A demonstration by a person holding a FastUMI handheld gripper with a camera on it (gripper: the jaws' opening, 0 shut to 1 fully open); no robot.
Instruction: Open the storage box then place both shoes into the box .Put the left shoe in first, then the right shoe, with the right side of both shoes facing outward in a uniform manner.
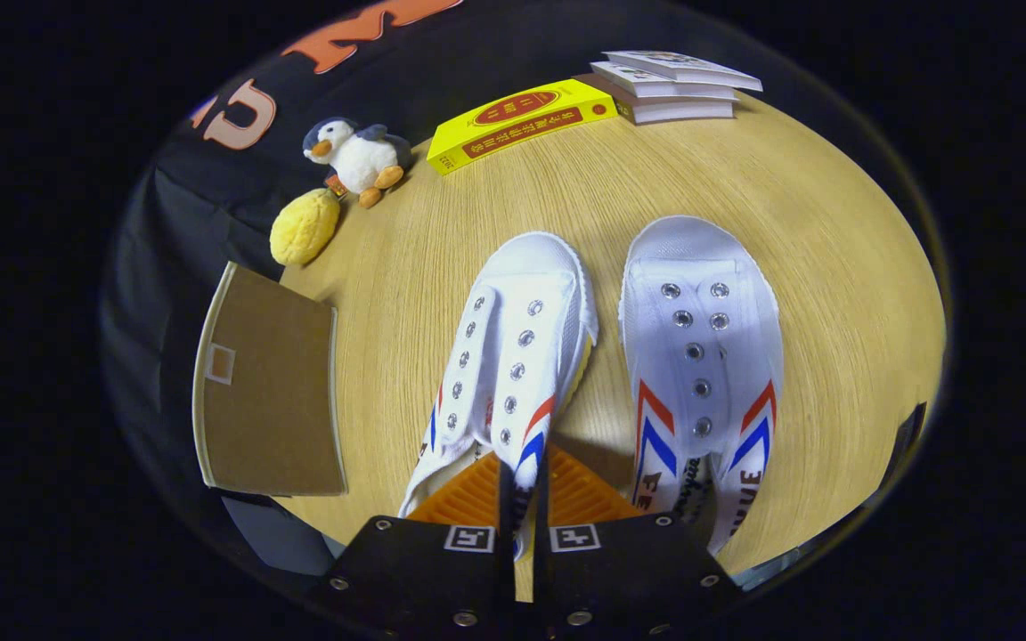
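1. Gripper point(524, 499) – fingers drawn close together, pinching the side wall of the left shoe point(513, 356) near its heel opening; a strip of white canvas with the red-blue stripe sits in the narrow gap between them.
2. Left shoe: white canvas sneaker, no laces, metal eyelets, toe pointing away from the fingers across the wooden table point(745, 178). It leans a little to one side.
3. Right shoe point(700, 356): same make, flat on the table just beside the left shoe, on its right, toes level; not touching the fingers.
4. Storage box point(268, 392): brown, with a pale rim, at the table edge left of the left shoe and well apart from it. Can't tell if its lid is open.
5. Far beyond the left shoe's toe: penguin plush point(357, 158), yellow soft toy point(304, 227), yellow book point(522, 120), stack of booklets point(673, 85).
6. Handling, my read – shoe is light, the canvas upper soft and floppy, so a collar pinch may let it swing or fold; the rubber sole is the stiff part. A hold at the heel collar or side wall seems best, deep enough to avoid slipping.
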